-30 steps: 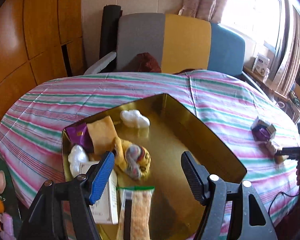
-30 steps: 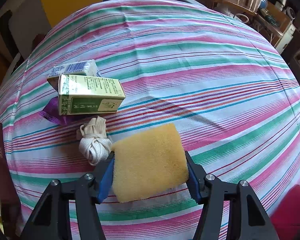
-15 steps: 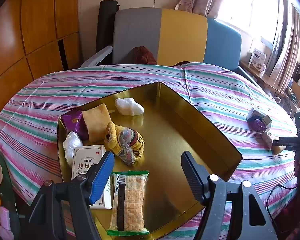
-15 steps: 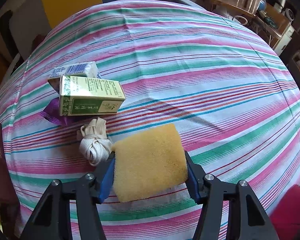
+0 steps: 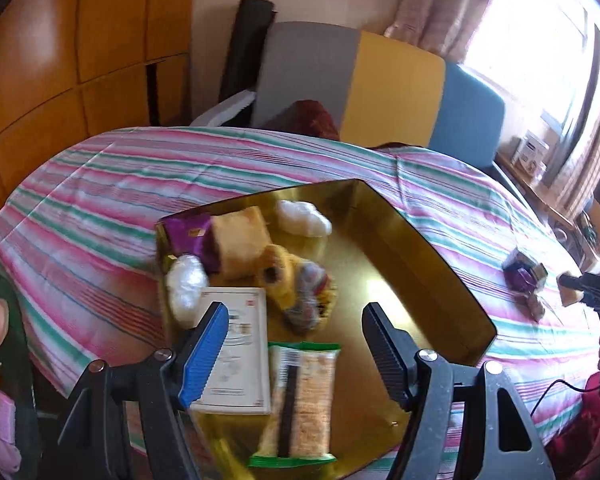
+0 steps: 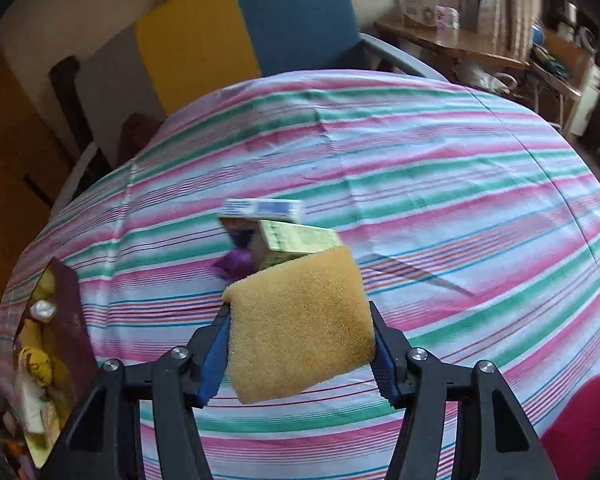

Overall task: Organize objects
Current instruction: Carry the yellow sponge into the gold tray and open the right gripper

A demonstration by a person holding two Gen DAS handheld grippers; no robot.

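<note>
Sponge, yellow square foam [image 6: 300, 328], is riding gripped in your right tongs [image 6: 300, 350]; left tongs [image 5: 296, 356] are gaping above the gold tray [image 5: 428, 256]; carry it there.

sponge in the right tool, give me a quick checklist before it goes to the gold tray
1. Grip: right tool is shut on the yellow sponge, held at both sides. Ok.
2. Sponge off the striped tablecloth: looks lifted. Ok.
3. Landing room: gold tray has bare floor on its right half. Ok.
4. Left tool: open, holding nothing, but hovering over the tray. Not ok.
5. Green box just behind the sponge: touching or apart, cannot tell.
</note>
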